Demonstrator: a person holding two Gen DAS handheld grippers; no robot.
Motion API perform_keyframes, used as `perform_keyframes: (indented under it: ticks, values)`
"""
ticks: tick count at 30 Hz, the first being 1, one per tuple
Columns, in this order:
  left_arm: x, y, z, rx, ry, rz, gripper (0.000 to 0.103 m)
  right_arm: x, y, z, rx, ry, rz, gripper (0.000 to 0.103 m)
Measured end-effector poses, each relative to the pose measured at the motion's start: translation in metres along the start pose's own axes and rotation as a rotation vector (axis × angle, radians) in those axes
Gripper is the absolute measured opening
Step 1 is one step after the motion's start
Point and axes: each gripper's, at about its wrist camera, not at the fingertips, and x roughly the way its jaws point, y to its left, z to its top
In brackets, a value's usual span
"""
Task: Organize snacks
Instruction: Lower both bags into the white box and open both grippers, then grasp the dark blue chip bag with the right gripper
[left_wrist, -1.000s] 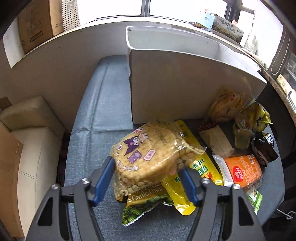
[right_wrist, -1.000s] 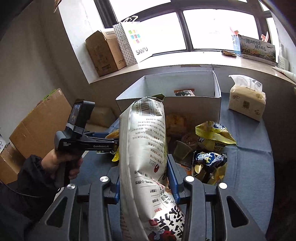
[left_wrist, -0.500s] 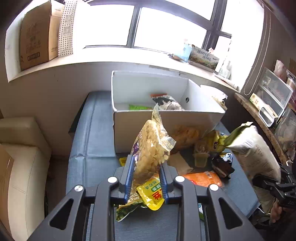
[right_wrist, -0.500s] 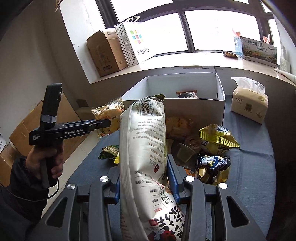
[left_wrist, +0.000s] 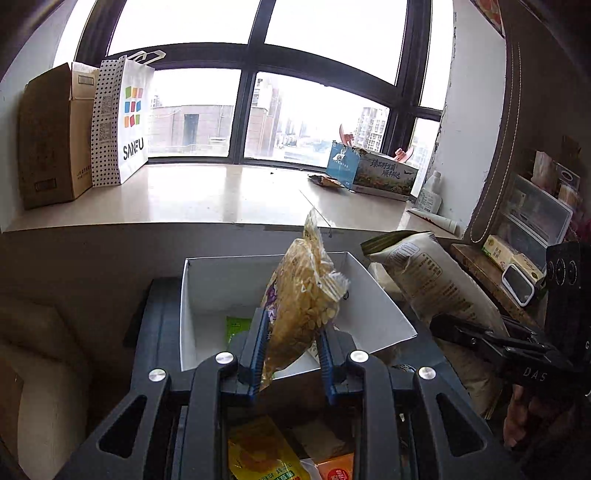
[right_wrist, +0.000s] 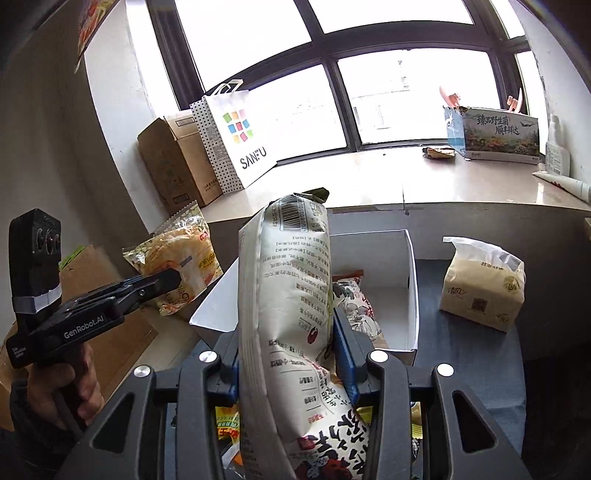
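Note:
My left gripper (left_wrist: 291, 350) is shut on a clear bag of yellow snack pieces (left_wrist: 306, 302), held upright above the front edge of the open white box (left_wrist: 199, 295). The right wrist view shows that left gripper (right_wrist: 162, 280) with its yellow bag (right_wrist: 181, 254) left of the box (right_wrist: 412, 288). My right gripper (right_wrist: 291, 354) is shut on a tall white snack bag (right_wrist: 291, 288) with a barcode at its top, raised just before the box. From the left wrist camera, this white bag (left_wrist: 436, 291) hangs right of the box. A green packet (left_wrist: 236, 326) and a patterned bag (right_wrist: 354, 302) lie inside.
Loose snack packets (left_wrist: 258, 454) lie on the blue-grey cloth beneath the grippers. A tissue pack (right_wrist: 484, 288) stands right of the box. On the window sill behind are a dotted paper bag (left_wrist: 122, 122), a cardboard carton (left_wrist: 48, 136) and a printed box (left_wrist: 384, 173).
My left gripper closed on the yellow bag, lifted it off the pile and carried it up to the box. My right gripper moved closer to the box and rose with the white bag.

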Motion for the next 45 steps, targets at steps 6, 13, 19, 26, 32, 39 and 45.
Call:
perform_keyframes:
  ticks: [6,13,19,26,32,39,45]
  values:
    - [0.056,0.014,0.022,-0.056,0.061,0.012,0.028,0.048,-0.022,0.044,0.019,0.011,-0.066,0.044]
    - [0.099,0.026,0.022,-0.078,0.140,0.083,0.054,0.102,-0.048,0.059,0.074,0.084,-0.139,0.051]
    - [0.099,0.037,0.012,-0.074,0.155,0.125,0.103,0.102,-0.054,0.054,0.082,0.053,-0.170,0.103]
    - [0.065,0.031,0.002,-0.028,0.078,0.116,0.103,0.073,-0.045,0.049,0.050,-0.013,-0.151,0.103]
    - [0.012,0.012,-0.010,0.020,-0.021,0.079,0.103,0.021,-0.018,0.024,-0.047,-0.114,-0.161,0.103]
    - [-0.037,-0.014,-0.049,0.085,-0.029,0.009,0.103,-0.045,0.005,-0.031,-0.108,-0.161,-0.102,0.103]
    - [-0.056,-0.027,-0.100,0.055,0.030,-0.033,0.103,-0.081,-0.001,-0.094,-0.061,-0.109,-0.090,0.103]
